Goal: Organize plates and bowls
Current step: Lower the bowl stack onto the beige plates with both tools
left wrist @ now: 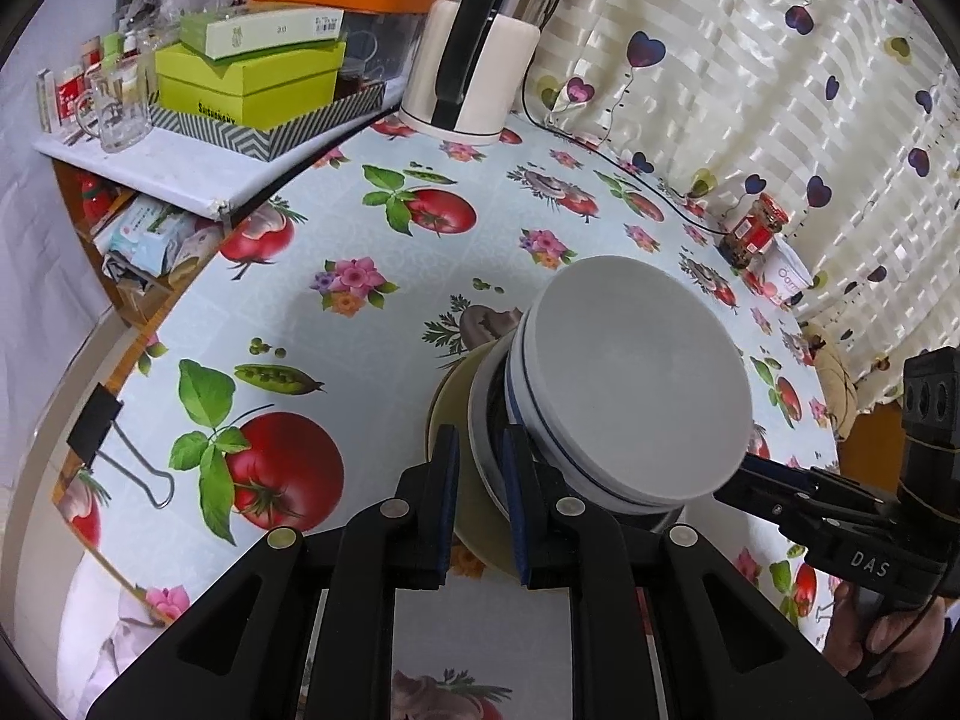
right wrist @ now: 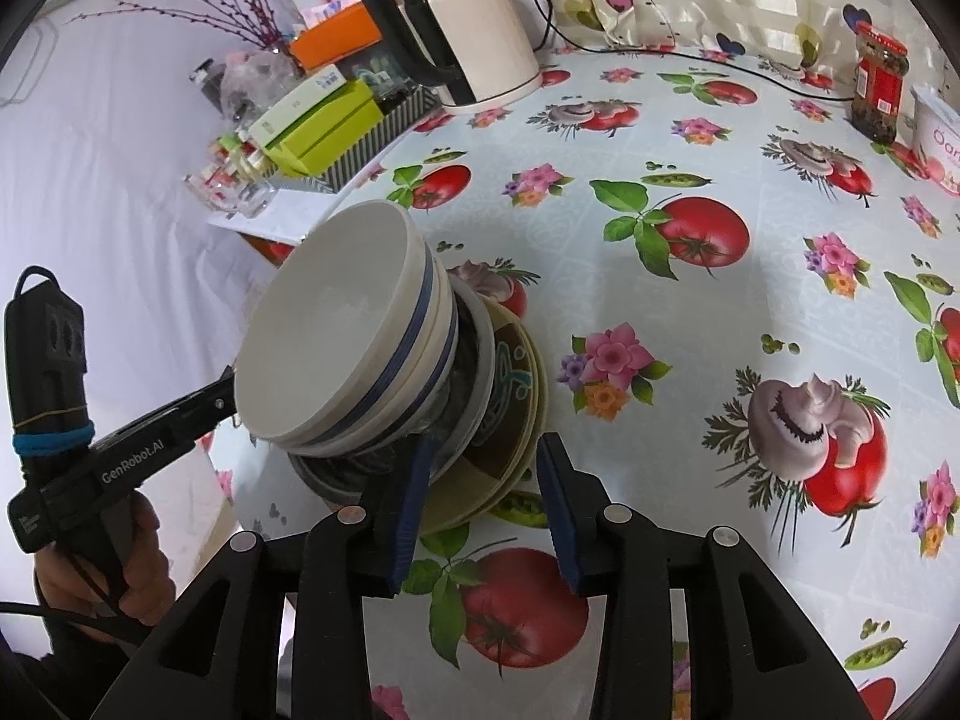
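A stack of dishes stands on the tomato-print tablecloth [left wrist: 336, 228]. A white bowl with a blue stripe [left wrist: 636, 378] [right wrist: 324, 330] is on top, over a dark glassy bowl [right wrist: 462, 372], a white plate [left wrist: 480, 420] and olive-brown plates [left wrist: 445, 414] [right wrist: 510, 420]. My left gripper [left wrist: 481, 462] is shut on the plates' near rim. My right gripper [right wrist: 486, 480] is open, its blue pads standing either side of the plates' rim on the opposite side without pressing on it. Each tool's black body [right wrist: 150, 450] [left wrist: 840, 510] shows in the other's view, its tips hidden behind the bowl.
A white electric kettle [left wrist: 468, 66] [right wrist: 480, 30] and its cable stand at the back by the curtain. A red-lidded jar [right wrist: 879, 84] and a white tub [right wrist: 939, 144] are at the far right. Green boxes [left wrist: 246, 78] and a glass mug [left wrist: 117, 108] fill a side shelf. A binder clip [left wrist: 114, 444] grips the table's left edge.
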Demonstrator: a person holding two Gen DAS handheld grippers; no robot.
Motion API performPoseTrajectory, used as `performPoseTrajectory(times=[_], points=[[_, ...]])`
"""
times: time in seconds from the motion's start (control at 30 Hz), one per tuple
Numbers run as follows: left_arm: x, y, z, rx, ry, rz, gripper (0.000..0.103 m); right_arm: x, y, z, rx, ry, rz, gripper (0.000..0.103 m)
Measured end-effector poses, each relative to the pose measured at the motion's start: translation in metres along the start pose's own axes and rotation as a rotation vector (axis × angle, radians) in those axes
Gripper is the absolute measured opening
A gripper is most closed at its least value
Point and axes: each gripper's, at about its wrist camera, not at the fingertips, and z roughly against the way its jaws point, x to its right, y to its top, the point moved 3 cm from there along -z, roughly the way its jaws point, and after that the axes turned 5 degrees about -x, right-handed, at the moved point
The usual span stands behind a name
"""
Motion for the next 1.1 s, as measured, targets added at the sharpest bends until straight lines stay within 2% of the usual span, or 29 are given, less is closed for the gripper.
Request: performPoseTrajectory(times=[0.4,1.1], points=[[0.013,-0.007,0.013,0.018,0.013,-0.022,0.016,-0.022,-0.006,0.019,0.039,-0.036,0.077,0.043],[0.029,-0.027,0.035,0.054,0.078,-0.065,0.016,-0.045,-0.022,0.032,0.067,-0.077,0.158,0.053]])
